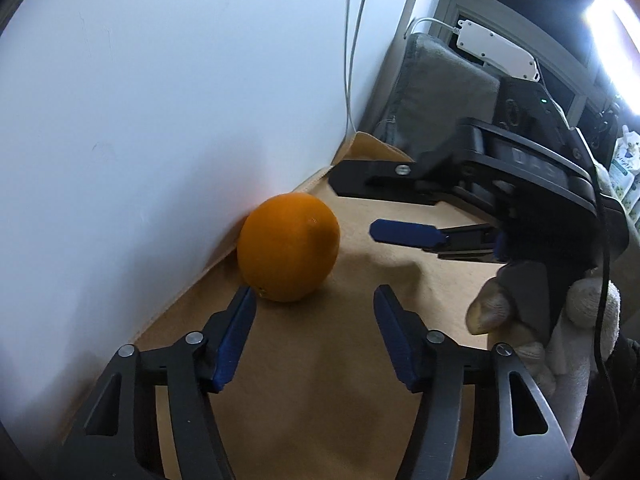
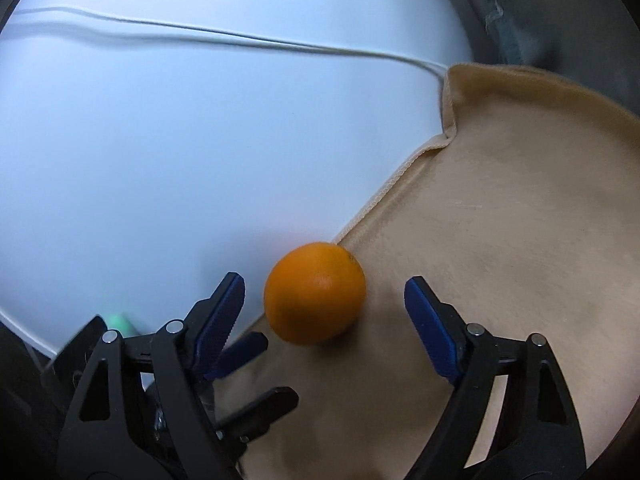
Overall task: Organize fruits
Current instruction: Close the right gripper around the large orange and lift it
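A single orange (image 1: pixel 288 248) rests on a tan cloth (image 1: pixel 320 380), touching the white wall. My left gripper (image 1: pixel 314 304) is open just short of it, with its left fingertip (image 1: pixel 246 300) close under the fruit. My right gripper (image 1: pixel 360 206) comes in from the right in a gloved hand (image 1: pixel 516 316), its jaws apart. In the right wrist view the orange (image 2: pixel 316 292) lies between the tips of my open right gripper (image 2: pixel 324 286), with a gap on each side. The left gripper (image 2: pixel 278 368) shows at the lower left, below the fruit.
The white wall (image 1: pixel 160 120) bounds the cloth on the left, and a white cable (image 2: pixel 240 38) runs along it. A grey cushion (image 1: pixel 436 92) and a white power unit (image 1: pixel 496 50) stand behind. The cloth (image 2: pixel 520 240) lies bare to the right of the orange.
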### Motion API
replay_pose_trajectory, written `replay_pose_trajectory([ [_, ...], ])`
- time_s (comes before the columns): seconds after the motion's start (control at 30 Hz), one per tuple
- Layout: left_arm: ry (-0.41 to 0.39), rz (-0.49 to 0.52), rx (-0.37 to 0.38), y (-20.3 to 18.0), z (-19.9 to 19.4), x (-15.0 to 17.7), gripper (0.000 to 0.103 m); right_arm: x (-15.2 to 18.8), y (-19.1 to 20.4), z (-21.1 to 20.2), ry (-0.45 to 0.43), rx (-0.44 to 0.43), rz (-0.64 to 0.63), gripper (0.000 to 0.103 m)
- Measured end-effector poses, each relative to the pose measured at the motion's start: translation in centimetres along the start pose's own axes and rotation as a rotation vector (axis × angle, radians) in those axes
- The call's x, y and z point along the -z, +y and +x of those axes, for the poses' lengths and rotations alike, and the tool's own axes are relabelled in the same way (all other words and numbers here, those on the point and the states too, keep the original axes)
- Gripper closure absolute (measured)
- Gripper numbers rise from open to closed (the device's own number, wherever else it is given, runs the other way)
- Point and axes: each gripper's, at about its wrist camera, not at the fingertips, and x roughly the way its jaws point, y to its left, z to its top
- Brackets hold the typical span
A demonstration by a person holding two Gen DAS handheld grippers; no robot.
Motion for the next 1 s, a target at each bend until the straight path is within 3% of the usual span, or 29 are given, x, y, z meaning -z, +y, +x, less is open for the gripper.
replay_pose_trajectory([
  [0.13,0.008,0.007,-0.014,0.0,0.6,0.0,0.049,-0.1,-0.9,1.1,0.014,-0.037,0.044,0.019],
  [0.2,0.014,0.007,-0.019,0.1,0.9,0.0,0.049,-0.1,-1.2,1.7,0.023,-0.048,0.055,0.023],
  [0.47,0.008,0.020,-0.058,-0.1,1.2,-0.3,0.050,-0.2,-2.0,2.8,0.030,-0.070,0.081,0.025],
  [0.7,0.021,0.030,-0.087,-0.2,1.5,-0.2,0.050,0.2,-1.9,3.4,0.047,-0.084,0.083,0.038],
  [1.0,0.020,0.033,-0.100,-0.3,0.8,-0.1,0.059,2.2,0.6,3.2,0.026,-0.068,0.052,0.040],
])
